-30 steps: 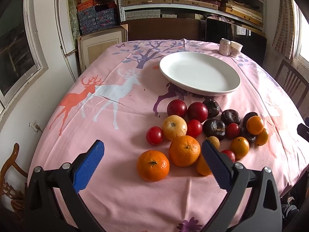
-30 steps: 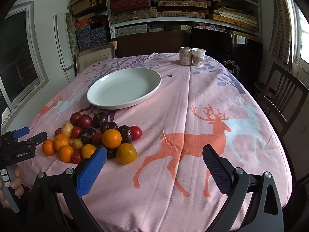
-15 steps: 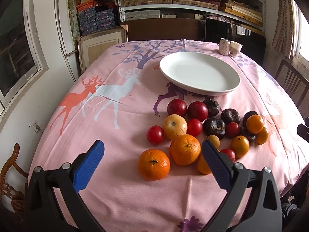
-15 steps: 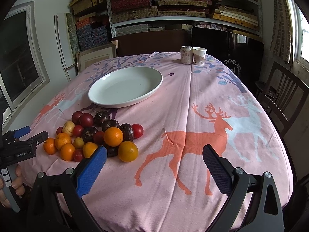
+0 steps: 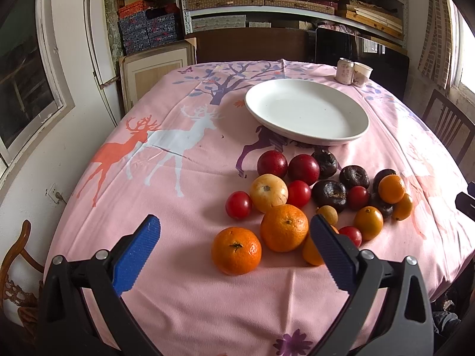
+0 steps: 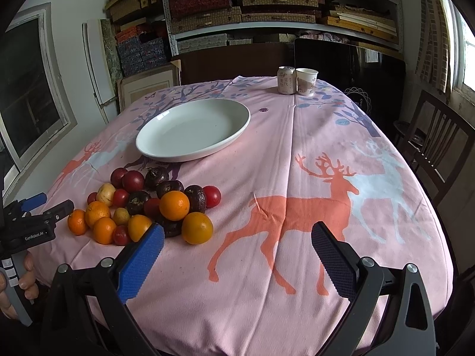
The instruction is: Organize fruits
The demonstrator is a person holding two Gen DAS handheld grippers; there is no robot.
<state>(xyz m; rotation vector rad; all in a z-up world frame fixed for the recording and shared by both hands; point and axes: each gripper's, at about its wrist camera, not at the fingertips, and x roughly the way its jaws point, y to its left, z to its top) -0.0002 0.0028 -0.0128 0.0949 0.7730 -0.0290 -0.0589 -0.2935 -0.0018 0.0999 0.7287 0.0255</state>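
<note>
A: On the tablecloth [image 5: 184, 172], is any fruit sorted?
B: None; the fruit pile [image 5: 314, 201] lies beside the bare white plate [image 5: 307, 112]. Left gripper [image 5: 234, 249] and right gripper [image 6: 237, 249] gape, holding nothing.

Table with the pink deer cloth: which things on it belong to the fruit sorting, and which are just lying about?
For the job:
- pile of orange, red, yellow and dark purple fruits
- wide white ceramic plate, empty
- two open hand-held grippers: left, right

Lying about:
- pale drink can
- white paper cup
</note>
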